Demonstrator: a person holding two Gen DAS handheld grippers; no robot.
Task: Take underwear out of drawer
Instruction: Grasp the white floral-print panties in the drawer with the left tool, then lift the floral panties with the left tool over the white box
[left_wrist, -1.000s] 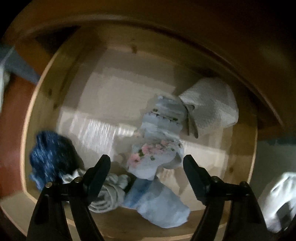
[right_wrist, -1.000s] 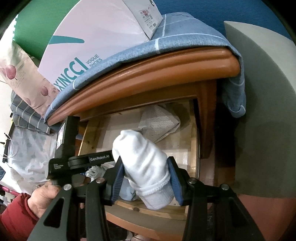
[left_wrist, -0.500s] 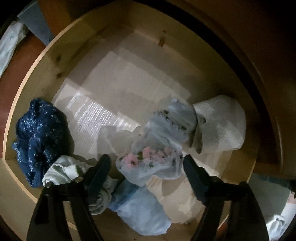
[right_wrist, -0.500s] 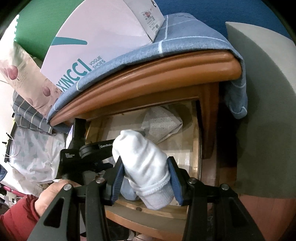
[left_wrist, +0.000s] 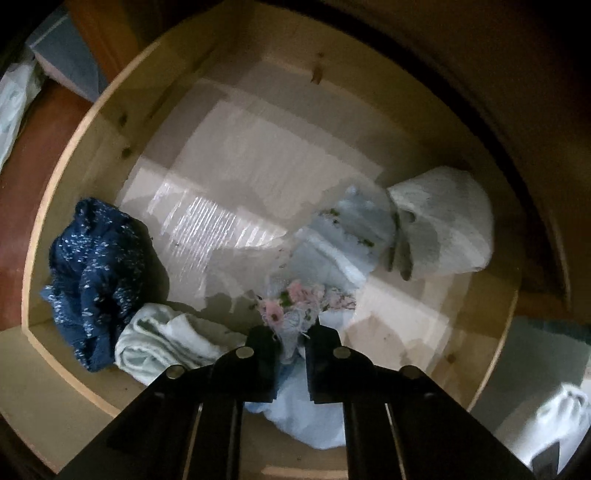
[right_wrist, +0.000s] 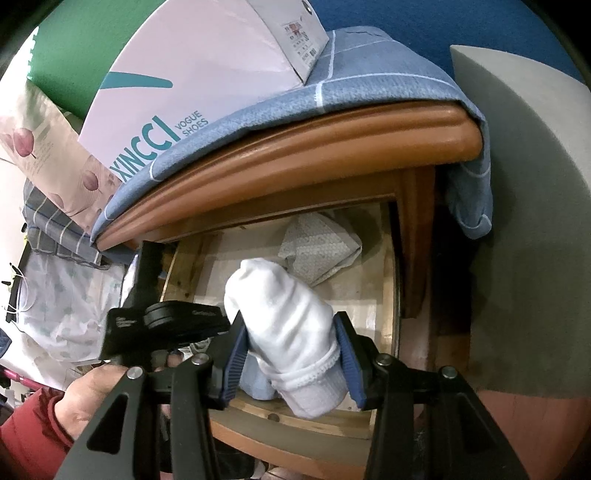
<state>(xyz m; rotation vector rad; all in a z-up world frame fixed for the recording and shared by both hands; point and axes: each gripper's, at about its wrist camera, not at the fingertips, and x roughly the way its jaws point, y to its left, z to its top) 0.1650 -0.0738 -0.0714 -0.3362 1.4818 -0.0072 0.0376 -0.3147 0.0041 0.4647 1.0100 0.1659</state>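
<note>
A white shoebox (right_wrist: 199, 77) rests on blue checked cloth (right_wrist: 369, 70) beside a green wall (right_wrist: 74, 48).

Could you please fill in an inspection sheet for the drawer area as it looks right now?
Surface: open wooden drawer, pale liner on its floor, mostly bare.
Job's things: floral underwear pinched at its near edge; white bundle held above the drawer; grey-white piece at the back right; dark blue piece, pale green piece and light blue piece near the front.
Clutter: shoe box on a blue cloth over the cabinet top.
Grippers: left tongs have just closed on the floral underwear; right tongs clamp the white bundle.
Cables: nothing seen.
Surroundings: patterned fabrics beside the cabinet.
</note>
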